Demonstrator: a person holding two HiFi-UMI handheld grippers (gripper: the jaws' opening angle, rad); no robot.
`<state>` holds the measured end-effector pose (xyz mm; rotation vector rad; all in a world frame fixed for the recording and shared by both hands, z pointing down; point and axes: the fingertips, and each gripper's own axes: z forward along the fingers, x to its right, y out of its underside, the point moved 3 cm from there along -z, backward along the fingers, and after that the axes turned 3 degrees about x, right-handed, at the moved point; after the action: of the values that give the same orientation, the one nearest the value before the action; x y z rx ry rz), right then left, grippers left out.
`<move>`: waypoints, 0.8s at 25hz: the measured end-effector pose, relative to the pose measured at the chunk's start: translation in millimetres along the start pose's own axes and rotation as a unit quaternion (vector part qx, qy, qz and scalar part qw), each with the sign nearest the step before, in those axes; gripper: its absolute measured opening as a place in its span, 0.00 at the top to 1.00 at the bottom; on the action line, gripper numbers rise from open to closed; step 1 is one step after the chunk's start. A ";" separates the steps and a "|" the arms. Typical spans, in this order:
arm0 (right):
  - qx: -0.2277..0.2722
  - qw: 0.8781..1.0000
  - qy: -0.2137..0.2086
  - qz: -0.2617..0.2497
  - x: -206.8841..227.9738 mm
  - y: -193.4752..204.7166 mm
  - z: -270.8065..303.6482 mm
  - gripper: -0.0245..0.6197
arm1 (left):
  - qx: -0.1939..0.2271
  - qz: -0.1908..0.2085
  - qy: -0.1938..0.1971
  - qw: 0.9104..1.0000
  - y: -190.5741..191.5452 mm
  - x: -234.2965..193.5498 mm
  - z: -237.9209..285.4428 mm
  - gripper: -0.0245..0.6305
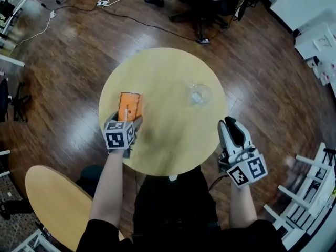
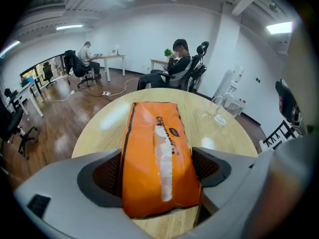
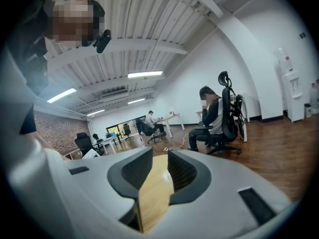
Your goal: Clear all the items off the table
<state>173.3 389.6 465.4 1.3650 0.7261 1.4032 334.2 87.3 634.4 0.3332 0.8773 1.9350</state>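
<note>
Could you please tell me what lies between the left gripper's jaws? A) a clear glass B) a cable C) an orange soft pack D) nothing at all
C: the left gripper view shows the orange pack lying on the table between the open jaws of the left gripper, while the glass stands farther off.

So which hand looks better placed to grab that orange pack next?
Left. The left tool has its jaws wide apart on either side of the near end of the orange pack on the table. The right tool hangs beyond the table's edge, jaws narrowly apart and empty, away from the pack.
</note>
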 end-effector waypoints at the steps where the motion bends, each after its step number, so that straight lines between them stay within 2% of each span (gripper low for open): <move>1: 0.000 1.000 0.008 0.006 5.0 1.8 -4.8 0.84 | 0.001 -0.002 -0.002 1.000 1.5 1.5 2.1 0.30; 8: 0.011 0.998 0.049 0.024 17.5 5.0 -19.5 0.84 | 0.012 -0.016 0.017 1.000 9.2 -1.2 8.4 0.30; 14: 0.032 0.999 0.014 0.011 -4.3 -5.5 -5.9 0.84 | 0.018 -0.055 0.044 0.997 11.8 -9.6 -4.3 0.36; 18: 0.036 0.999 -0.009 -0.020 -4.8 -23.0 6.0 0.84 | 0.071 -0.069 0.021 0.995 -5.2 -15.6 -43.5 0.36; 20: 0.038 0.998 -0.027 -0.033 -11.8 -30.7 11.7 0.84 | 0.110 -0.086 -0.002 0.990 -14.9 -25.4 -77.0 0.36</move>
<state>190.3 385.8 435.2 1.4206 0.7891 1.2934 314.0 36.3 572.9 0.3787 1.0854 1.6825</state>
